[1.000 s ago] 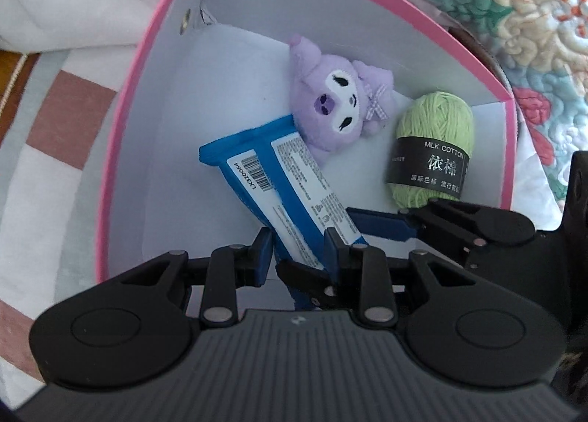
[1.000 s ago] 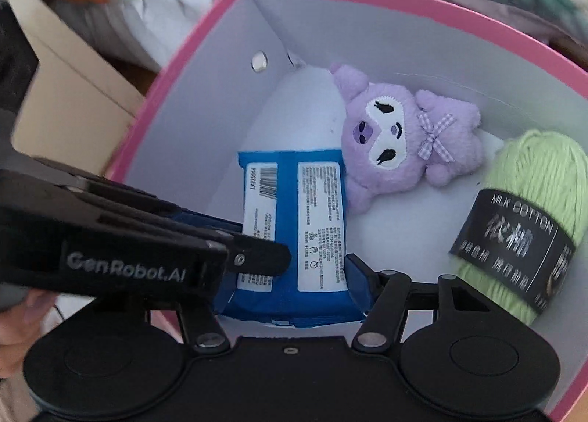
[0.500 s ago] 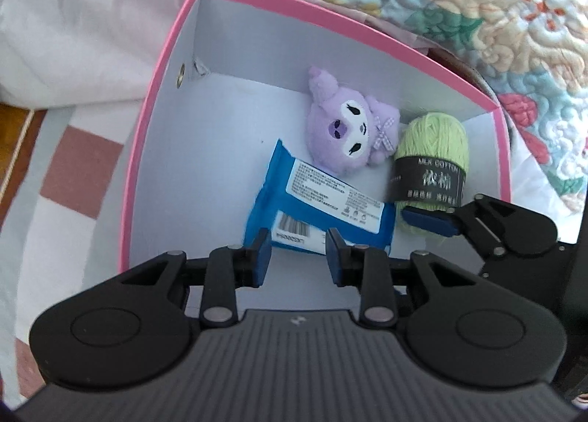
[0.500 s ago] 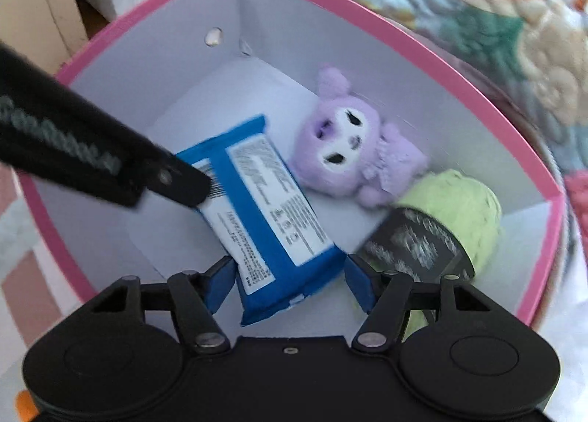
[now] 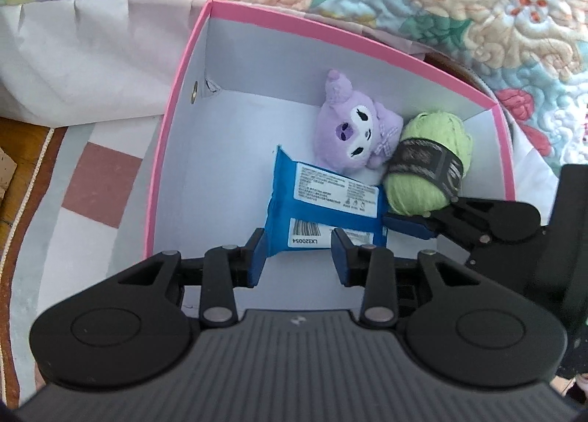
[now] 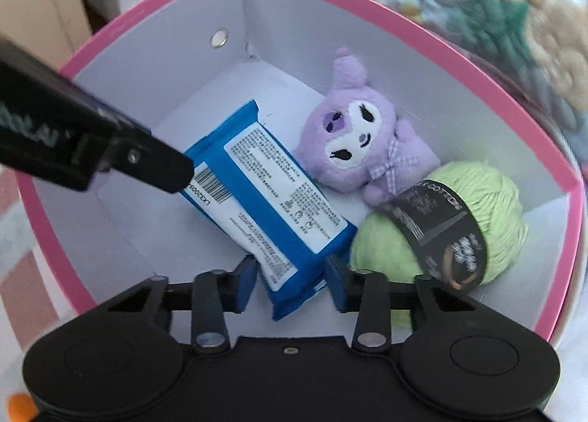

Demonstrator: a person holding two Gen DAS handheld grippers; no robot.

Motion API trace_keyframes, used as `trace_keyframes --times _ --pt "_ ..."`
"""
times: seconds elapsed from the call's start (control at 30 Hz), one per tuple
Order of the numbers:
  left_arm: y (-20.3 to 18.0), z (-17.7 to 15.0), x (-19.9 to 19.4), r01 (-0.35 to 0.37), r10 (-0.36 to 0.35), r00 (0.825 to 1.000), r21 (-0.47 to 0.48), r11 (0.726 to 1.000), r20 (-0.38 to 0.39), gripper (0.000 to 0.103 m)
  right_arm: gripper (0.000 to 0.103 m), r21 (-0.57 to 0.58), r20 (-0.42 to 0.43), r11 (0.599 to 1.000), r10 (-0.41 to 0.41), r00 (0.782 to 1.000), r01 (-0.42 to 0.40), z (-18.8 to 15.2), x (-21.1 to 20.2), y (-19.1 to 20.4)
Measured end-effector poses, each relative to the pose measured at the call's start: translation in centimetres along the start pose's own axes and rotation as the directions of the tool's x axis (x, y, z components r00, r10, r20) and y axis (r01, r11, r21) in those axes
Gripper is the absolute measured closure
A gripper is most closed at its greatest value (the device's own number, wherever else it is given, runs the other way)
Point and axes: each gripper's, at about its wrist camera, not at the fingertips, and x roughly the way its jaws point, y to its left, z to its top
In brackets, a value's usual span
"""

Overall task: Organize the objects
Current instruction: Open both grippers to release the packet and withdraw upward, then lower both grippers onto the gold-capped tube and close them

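A floral quilt [image 5: 496, 17] lies beyond the far edge of a pink-rimmed box [image 5: 172, 150] with white inner walls, which holds all three things. The blue wipes packet [image 5: 323, 208] lies label-up on the box floor, about mid-floor and angled toward the near wall. Behind it, by the far wall, the purple plush toy [image 5: 349, 131] rests against the green yarn ball [image 5: 430, 168], which sits at the right wall with its dark paper band facing up; the packet's right end touches the yarn. The left gripper [image 5: 297, 256] hangs over the near wall, its jaws parted and having just been widening, the packet's near edge showing between them with no pad pressing on it. The right gripper [image 6: 290, 286] hovers over the packet's end nearest it; its jaws have just been narrowing, yet a gap shows on both sides of the packet's corner, so nothing is gripped. In the left view, one blue finger [image 5: 408, 225] of the right gripper lies just beside the yarn.
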Motion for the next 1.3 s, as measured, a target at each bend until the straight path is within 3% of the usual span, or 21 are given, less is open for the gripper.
trace_keyframes --times 0.1,0.27,0.37,0.47,0.63,0.77,1.13,1.3 --pt "-0.3 -0.1 -0.2 -0.007 0.007 1.0 0.015 1.0 0.012 0.066 0.06 -0.049 -0.021 0.998 -0.044 0.999 0.043 0.7 0.3 0.4" --pt "-0.3 -0.3 -0.7 -0.027 0.026 0.999 0.027 0.999 0.018 0.062 0.052 -0.015 -0.017 0.998 -0.059 0.998 0.059 0.8 -0.2 0.4" --pt "-0.6 -0.6 -1.4 -0.042 0.043 0.999 0.061 0.997 -0.004 0.062 0.05 0.094 0.061 0.996 0.001 0.998 -0.006 -0.4 -2.8 -0.7" --pt "-1.0 -1.0 -2.9 -0.065 0.066 0.998 0.079 0.995 -0.013 0.06 0.046 0.216 0.17 0.968 0.088 0.981 -0.125 -1.9 -6.6 -2.0" --pt "-1.6 -2.1 -6.5 -0.075 0.075 0.997 0.099 0.992 0.001 0.047 0.044 0.295 0.25 0.94 0.1 0.963 -0.174 -2.4 -11.6 -1.4" --pt "-2.0 -3.1 -9.5 -0.078 0.078 0.997 0.115 0.99 0.003 0.042 0.044 0.326 0.264 0.927 0.097 0.96 -0.183 -2.5 -13.7 -0.5" --pt "-2.9 -6.5 -19.0 -0.1 0.093 0.994 0.14 0.985 0.054 0.041 0.043 0.28 0.225 0.953 0.053 0.973 -0.116 -3.7 -22.1 3.7" --pt "-4.3 -8.8 -22.2 -0.112 0.101 0.993 0.199 0.974 0.062 0.04 0.041 0.282 0.219 0.949 0.082 0.972 -0.143 -4.6 -25.5 5.2"
